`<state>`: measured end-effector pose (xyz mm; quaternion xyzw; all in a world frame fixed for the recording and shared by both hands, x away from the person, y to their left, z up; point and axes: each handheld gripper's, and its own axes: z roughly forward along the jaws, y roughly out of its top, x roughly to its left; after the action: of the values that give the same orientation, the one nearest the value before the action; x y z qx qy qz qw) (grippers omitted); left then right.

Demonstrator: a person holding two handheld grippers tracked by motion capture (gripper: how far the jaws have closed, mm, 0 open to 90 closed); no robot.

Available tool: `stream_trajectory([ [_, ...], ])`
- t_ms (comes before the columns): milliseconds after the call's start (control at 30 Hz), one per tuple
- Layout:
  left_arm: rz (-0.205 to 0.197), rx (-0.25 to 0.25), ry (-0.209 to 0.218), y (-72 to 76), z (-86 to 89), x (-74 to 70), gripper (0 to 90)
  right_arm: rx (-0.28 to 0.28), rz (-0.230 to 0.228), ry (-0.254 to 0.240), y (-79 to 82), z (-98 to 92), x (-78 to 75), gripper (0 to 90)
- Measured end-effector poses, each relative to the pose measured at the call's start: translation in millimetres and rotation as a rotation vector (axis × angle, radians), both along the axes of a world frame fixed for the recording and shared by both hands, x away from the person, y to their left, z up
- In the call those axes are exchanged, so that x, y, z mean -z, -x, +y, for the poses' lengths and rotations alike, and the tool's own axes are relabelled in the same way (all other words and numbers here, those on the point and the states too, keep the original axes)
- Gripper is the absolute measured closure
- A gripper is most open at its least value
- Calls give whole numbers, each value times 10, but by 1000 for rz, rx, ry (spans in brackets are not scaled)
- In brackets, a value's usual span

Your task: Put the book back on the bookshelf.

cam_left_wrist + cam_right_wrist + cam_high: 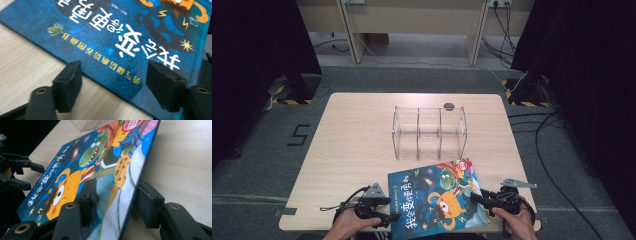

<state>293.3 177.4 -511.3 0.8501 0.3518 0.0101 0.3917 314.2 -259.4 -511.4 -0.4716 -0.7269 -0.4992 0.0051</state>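
While clenched at its right edge by the right hand-held gripper (116,195), left hand-held gripper (113,82) released over its left edge, treat the picture book (437,200) at the bench's (352,150) near edge as light, stiff, glossy-slick: pinch deep.

The high view looks forward and down on the table (352,145) from the near side. Each gripper view sits low and close, the left at 7 o'clock facing 2, the right at 4 o'clock facing 10. All three share the picture book (437,197) (120,35) (100,167).
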Motion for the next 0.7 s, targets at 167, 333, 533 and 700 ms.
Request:
stream_trajectory([
  [167, -8, -13, 0, -4, 9, 5, 258, -18, -87, -3, 17, 14, -70, 533],
  [333, -31, -59, -18, -11, 21, 11, 253, -38, -168, 8, 40, 39, -156, 533],
  [533, -28, -70, -14, -10, 18, 11, 249, -42, -200, 18, 45, 46, -182, 532],
  [700, -4, -82, 6, -30, 25, 11, 205, -52, -247, 37, 54, 42, -224, 532],
])
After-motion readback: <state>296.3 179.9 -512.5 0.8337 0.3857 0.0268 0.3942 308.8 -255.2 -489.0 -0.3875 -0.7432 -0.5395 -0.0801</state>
